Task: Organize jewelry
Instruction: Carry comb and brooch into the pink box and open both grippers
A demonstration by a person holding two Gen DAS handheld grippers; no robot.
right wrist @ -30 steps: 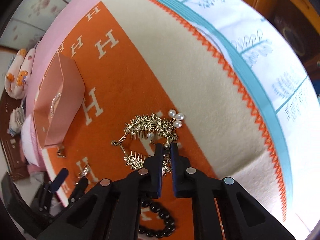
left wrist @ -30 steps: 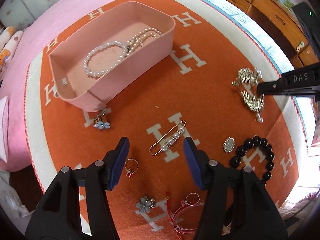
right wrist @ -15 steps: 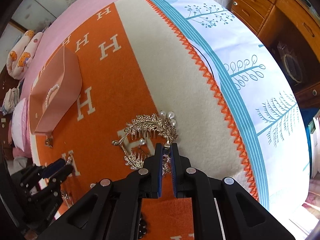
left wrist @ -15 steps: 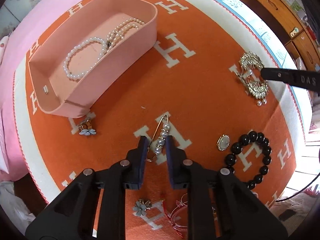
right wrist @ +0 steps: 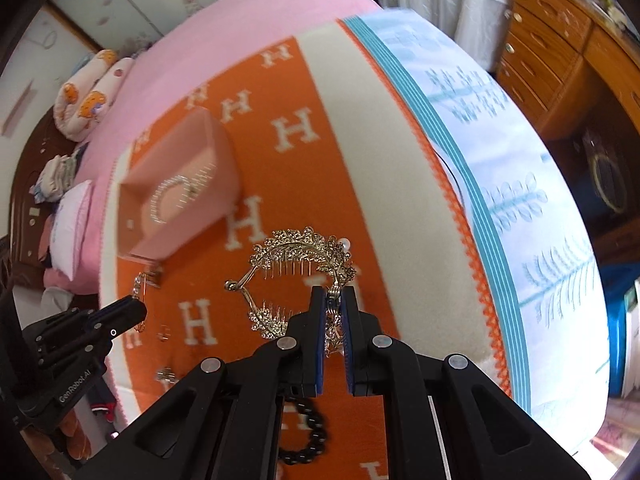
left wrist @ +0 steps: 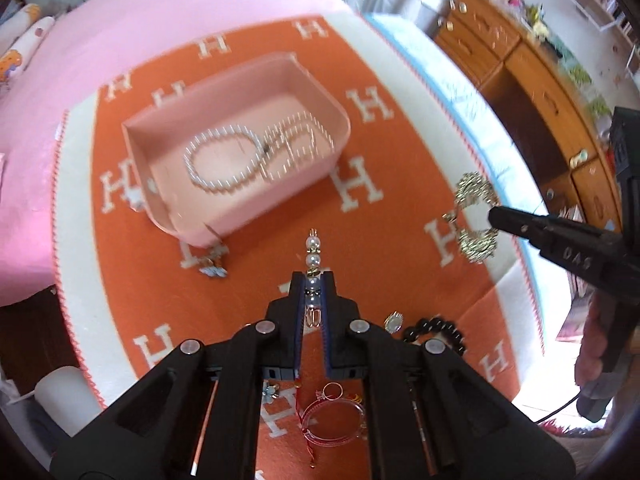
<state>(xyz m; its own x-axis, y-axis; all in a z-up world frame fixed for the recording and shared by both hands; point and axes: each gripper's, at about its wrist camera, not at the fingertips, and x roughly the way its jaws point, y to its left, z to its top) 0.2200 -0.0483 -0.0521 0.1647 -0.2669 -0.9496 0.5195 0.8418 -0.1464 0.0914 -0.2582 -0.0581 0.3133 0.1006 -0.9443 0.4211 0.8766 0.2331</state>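
left gripper (left wrist: 312, 276): just closed, pinching pearl pin (left wrist: 312, 254), in front of pink box (left wrist: 224, 216)
right gripper (right wrist: 333, 294): pinching gold hair comb (right wrist: 294, 254), right of box
box: holds pearl necklace (left wrist: 218, 158)

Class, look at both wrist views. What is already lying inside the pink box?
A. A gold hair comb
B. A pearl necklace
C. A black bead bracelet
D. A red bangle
B. The pearl necklace lies looped on the floor of the pink box; the bracelet and bangle lie on the blanket, and the right tool holds the comb.
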